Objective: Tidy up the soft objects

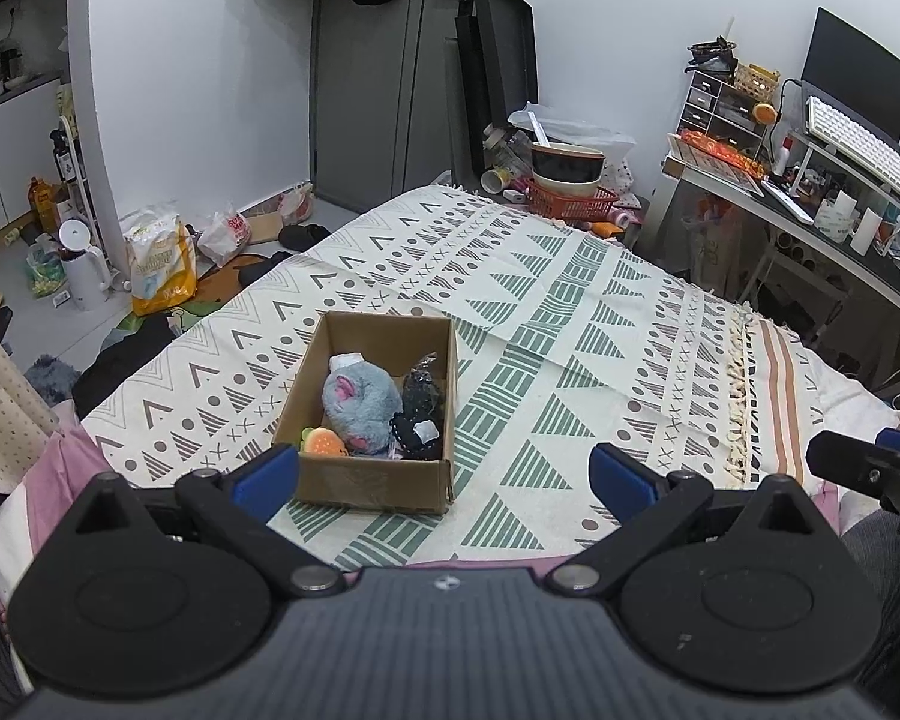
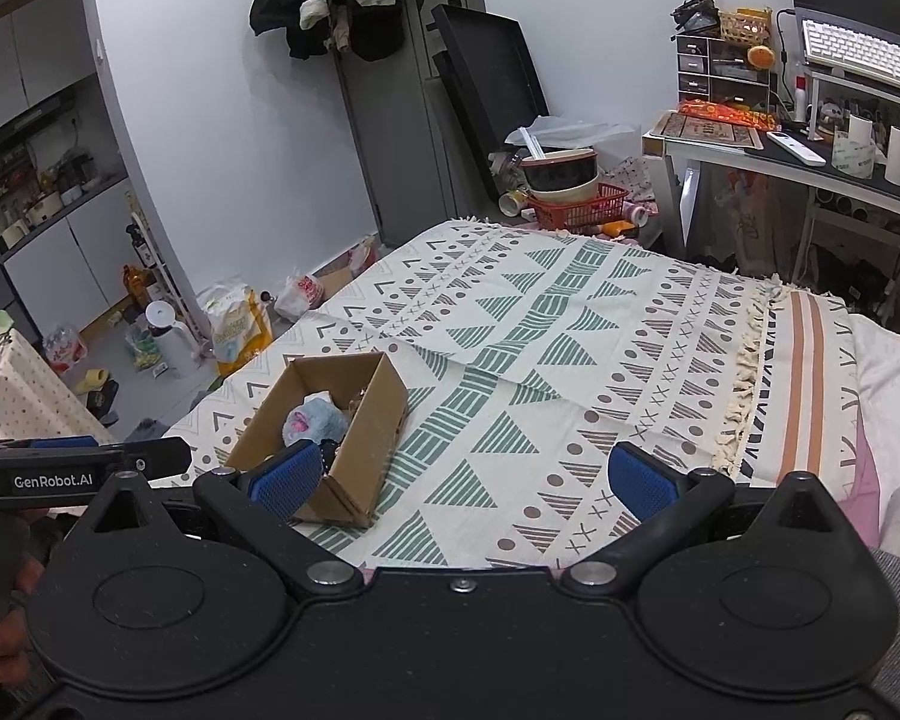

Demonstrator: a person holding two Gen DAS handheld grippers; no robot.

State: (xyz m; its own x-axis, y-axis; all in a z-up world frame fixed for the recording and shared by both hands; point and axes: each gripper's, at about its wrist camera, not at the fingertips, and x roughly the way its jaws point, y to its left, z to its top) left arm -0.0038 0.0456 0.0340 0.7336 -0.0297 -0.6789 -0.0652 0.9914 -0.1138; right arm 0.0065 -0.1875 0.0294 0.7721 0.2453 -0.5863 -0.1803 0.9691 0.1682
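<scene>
A cardboard box (image 1: 366, 483) sits on the patterned blanket (image 1: 540, 312) near its front edge. Inside lie a grey plush with pink ears (image 1: 360, 399), a black spotted soft item (image 1: 420, 414) and a small orange burger-like toy (image 1: 325, 441). My left gripper (image 1: 444, 474) is open and empty, its left finger just before the box's near left corner. In the right wrist view the box (image 2: 360, 420) stands at lower left with the grey plush (image 2: 315, 420) showing. My right gripper (image 2: 465, 480) is open and empty, its left finger overlapping the box's near end.
A red basket with stacked bowls (image 1: 570, 180) stands past the blanket's far edge. A cluttered desk with keyboard (image 1: 858, 150) runs along the right. Bags and a white kettle (image 1: 84, 270) litter the floor at left. The other gripper's body (image 2: 60, 468) shows at the right wrist view's left edge.
</scene>
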